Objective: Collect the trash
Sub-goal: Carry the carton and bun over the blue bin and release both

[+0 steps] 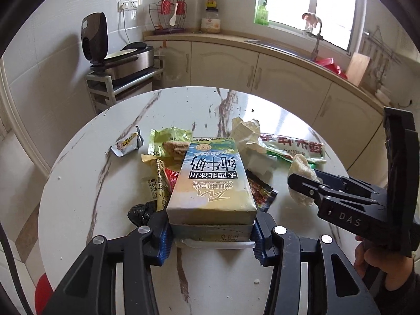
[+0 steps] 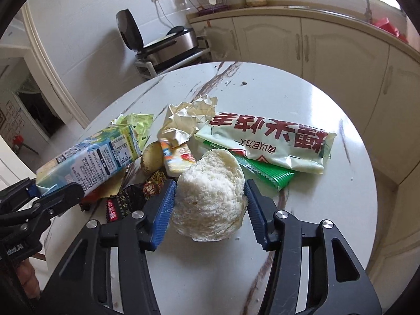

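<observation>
Item one: a blue-and-yellow rectangular milk carton (image 1: 210,181), lying flat with its long axis running straight away from the left gripper (image 1: 211,236), toward the upper centre of the left wrist frame; the blue ribbed pads are pressing on its near end from both sides, so this claw is pinching the carton at a middling spread. In the right wrist frame the same carton is showing at left centre, tilted, its near end raised clear of the round white marble-veined table (image 1: 78,197). Item two: a pale, crumbly half-round of bread or rice cake (image 2: 210,199), sitting low in the centre of the right wrist frame between the fingers of the right gripper (image 2: 210,210); the left pad is touching it, the right pad is at its edge, so it is probably gripped, though contact there is hard to confirm. Remaining litter is lying beyond both claws, upper centre: a white-and-red printed plastic wrapper (image 2: 267,141), a crumpled cream paper wad (image 2: 189,118), a green ridged sachet (image 2: 265,176). No bin is showing in either view.
</observation>
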`<state>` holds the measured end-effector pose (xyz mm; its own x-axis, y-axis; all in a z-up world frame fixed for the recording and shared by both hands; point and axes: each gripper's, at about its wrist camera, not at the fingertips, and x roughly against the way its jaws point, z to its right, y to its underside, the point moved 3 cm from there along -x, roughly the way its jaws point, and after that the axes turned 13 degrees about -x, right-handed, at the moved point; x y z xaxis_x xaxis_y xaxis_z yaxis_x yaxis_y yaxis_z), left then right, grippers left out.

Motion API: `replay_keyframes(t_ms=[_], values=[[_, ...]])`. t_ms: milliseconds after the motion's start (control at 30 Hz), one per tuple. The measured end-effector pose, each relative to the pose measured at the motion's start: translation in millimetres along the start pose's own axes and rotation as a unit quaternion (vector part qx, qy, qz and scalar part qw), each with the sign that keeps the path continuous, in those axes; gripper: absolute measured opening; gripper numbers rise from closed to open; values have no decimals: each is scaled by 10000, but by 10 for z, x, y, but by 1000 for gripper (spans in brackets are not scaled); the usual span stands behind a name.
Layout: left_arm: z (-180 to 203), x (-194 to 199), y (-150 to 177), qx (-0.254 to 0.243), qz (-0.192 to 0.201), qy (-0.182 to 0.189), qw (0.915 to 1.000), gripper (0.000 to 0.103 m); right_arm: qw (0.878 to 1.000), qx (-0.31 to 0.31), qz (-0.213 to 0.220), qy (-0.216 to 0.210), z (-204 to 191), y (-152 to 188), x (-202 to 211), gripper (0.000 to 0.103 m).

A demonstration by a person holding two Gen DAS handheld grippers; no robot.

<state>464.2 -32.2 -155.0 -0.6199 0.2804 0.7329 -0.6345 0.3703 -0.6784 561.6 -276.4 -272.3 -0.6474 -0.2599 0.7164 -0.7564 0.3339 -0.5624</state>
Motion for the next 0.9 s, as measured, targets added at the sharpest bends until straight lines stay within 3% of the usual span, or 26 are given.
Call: replay_keyframes(t_ms=[200,367,567,733,900], values=[[68,262,129,172,431,152,9988,45,9993,-132,229,-270,45,109,386,50],[262,394,270,44,447,277,9986,45,9982,-230,324,-452,98,236,639,50],[948,551,226,-449,458,607,9961,45,9953,-519,698,-430,485,369,1154,50],[1748,485,151,-985,337,1030,9892,45,9901,-977,1004,-45,1175,547,1596,51],[2548,185,131,-1534,28,1389,9783,45,9819,-1547,1010,411,1946,807,1796,51]])
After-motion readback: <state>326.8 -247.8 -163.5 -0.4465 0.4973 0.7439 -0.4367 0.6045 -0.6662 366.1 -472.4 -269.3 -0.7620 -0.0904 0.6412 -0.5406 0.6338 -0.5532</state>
